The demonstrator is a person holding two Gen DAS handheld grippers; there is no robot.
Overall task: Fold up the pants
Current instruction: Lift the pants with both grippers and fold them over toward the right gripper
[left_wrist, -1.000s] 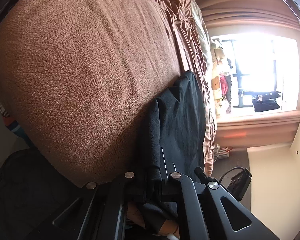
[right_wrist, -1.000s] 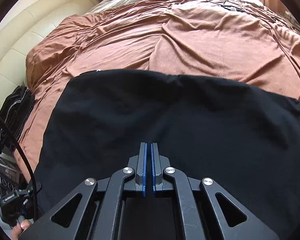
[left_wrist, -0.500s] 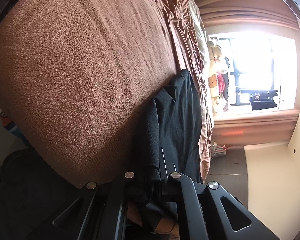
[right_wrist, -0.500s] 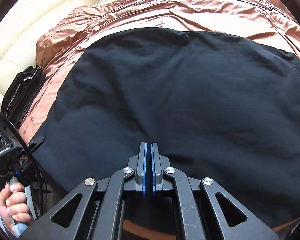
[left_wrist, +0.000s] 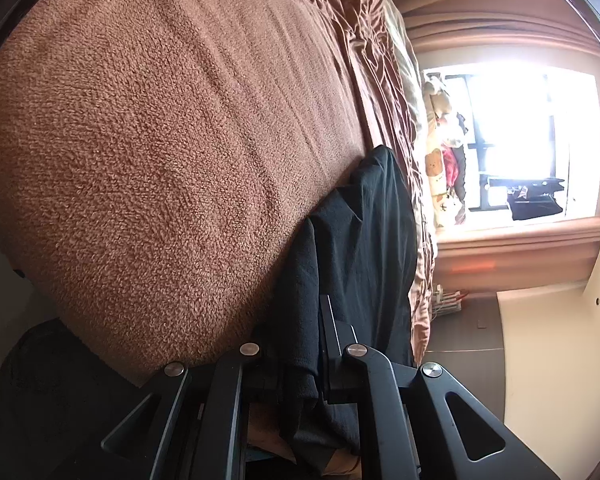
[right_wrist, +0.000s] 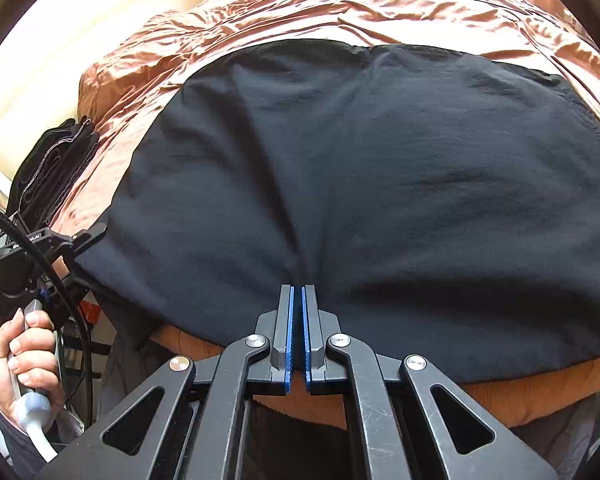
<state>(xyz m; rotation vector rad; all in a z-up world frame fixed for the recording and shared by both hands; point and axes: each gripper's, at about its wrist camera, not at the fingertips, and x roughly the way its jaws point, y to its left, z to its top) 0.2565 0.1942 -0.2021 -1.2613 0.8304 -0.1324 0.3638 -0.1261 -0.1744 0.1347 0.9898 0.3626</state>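
Observation:
Black pants (right_wrist: 380,180) lie spread flat across the brown bedspread (right_wrist: 300,12). My right gripper (right_wrist: 297,290) is shut near their near edge, and the cloth puckers in creases up to its tips. My left gripper (right_wrist: 94,236) grips the pants' left corner, with a hand (right_wrist: 24,352) on its handle. In the left wrist view a bunch of the black pants (left_wrist: 364,240) runs between the jaws of the left gripper (left_wrist: 300,312). Those jaws are opening, and the cloth hides one finger.
A fuzzy brown blanket (left_wrist: 160,160) covers the bed's near edge. A dark folded pile (right_wrist: 52,168) sits at the bed's left side below the cream headboard (right_wrist: 60,60). A bright window (left_wrist: 520,140) and hanging clothes lie beyond the bed.
The right gripper has drawn back toward the bed's near edge, so the pants' near hem and the blanket below it now show. The left gripper has hardly moved and still has the cloth between its jaws.

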